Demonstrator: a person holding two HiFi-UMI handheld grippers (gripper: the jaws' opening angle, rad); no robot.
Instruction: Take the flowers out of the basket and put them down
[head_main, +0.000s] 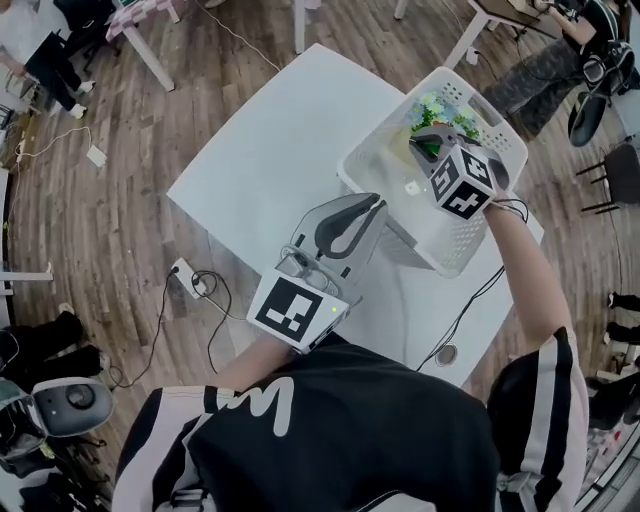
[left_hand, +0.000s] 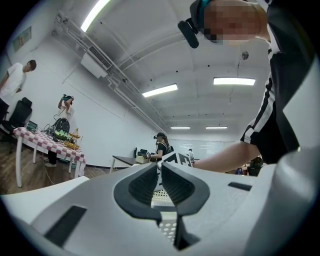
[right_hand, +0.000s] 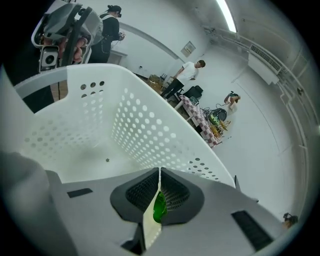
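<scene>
A white perforated basket (head_main: 455, 250) stands at the right end of the white table (head_main: 270, 150). Inside it, near the far wall, is a bunch of flowers (head_main: 437, 108) with pale blue and white blooms and green leaves. My right gripper (head_main: 429, 134) reaches down into the basket and is shut on the flowers. In the right gripper view a green stem (right_hand: 159, 208) and a pale strip are pinched between its jaws (right_hand: 159, 186), with the basket wall (right_hand: 140, 125) beyond. My left gripper (head_main: 375, 206) lies at the basket's near-left rim, shut (left_hand: 160, 167), with nothing seen in it.
A small white scrap (head_main: 412, 187) lies on the basket floor. A cable and a round puck (head_main: 446, 354) sit near the table's front right edge. A power strip (head_main: 188, 279) with cords lies on the wooden floor at left. A seated person's legs (head_main: 540, 70) and chairs are beyond the basket.
</scene>
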